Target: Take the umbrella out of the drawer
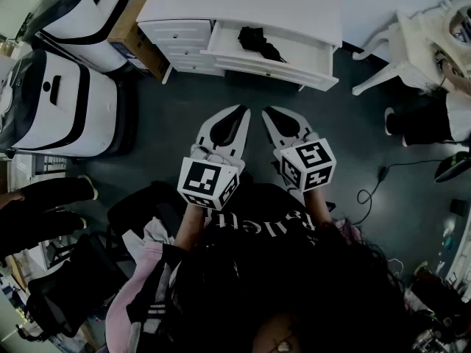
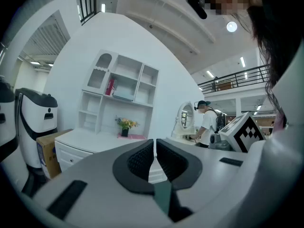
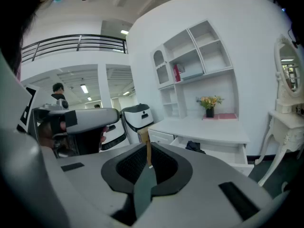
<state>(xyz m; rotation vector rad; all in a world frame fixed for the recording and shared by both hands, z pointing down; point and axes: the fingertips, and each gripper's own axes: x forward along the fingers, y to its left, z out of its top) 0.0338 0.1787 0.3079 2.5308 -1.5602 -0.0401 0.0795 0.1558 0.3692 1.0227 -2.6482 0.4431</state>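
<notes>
A black folded umbrella (image 1: 259,43) lies in the open white drawer (image 1: 265,66) of a white desk (image 1: 243,2) at the top of the head view. In the right gripper view the umbrella (image 3: 194,147) shows as a dark bundle inside the drawer (image 3: 223,152), well beyond the jaws. My left gripper (image 1: 241,112) and right gripper (image 1: 269,112) are held side by side over the dark floor, short of the drawer. Both point toward it. The left gripper (image 2: 155,148) has its jaws together and holds nothing. The right gripper (image 3: 147,151) is shut and empty too.
Two white-and-black machines (image 1: 66,101) and a cardboard box (image 1: 136,31) stand left of the desk. A white vanity table with curved legs (image 1: 412,43) and a seated person's legs (image 1: 427,123) are at the right. A cable (image 1: 375,182) trails on the floor.
</notes>
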